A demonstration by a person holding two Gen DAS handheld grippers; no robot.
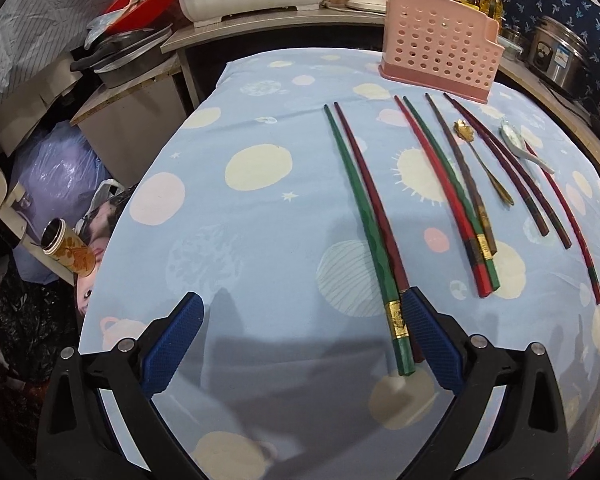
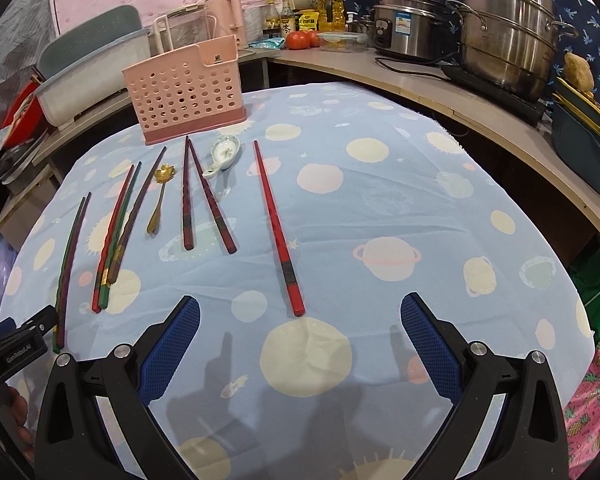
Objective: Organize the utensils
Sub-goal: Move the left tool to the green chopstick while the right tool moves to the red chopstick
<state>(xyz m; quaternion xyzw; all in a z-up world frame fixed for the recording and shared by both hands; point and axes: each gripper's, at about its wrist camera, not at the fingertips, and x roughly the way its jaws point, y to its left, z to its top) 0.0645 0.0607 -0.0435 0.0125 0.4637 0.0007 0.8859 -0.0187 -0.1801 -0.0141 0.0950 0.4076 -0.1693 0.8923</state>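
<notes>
left gripper [image 1: 302,308] jaws wide, low over the tablecloth [image 1: 260,208]; its right pad sits beside the green/maroon chopstick pair [image 1: 374,236], possibly touching. right gripper [image 2: 300,312] spread too, holding nothing, red chopstick [image 2: 278,228] just ahead. pink holder [image 2: 184,88] at the far edge (spoons and other chopsticks lie before it).

Cramped home kitchen, steel stockpots [image 2: 504,28] at two o'clock, rice cooker [image 2: 408,26] and oil bottle [image 2: 332,10] at twelve on a curved counter [image 2: 440,92], planet-print tablecloth [image 2: 380,208] in the centre
</notes>
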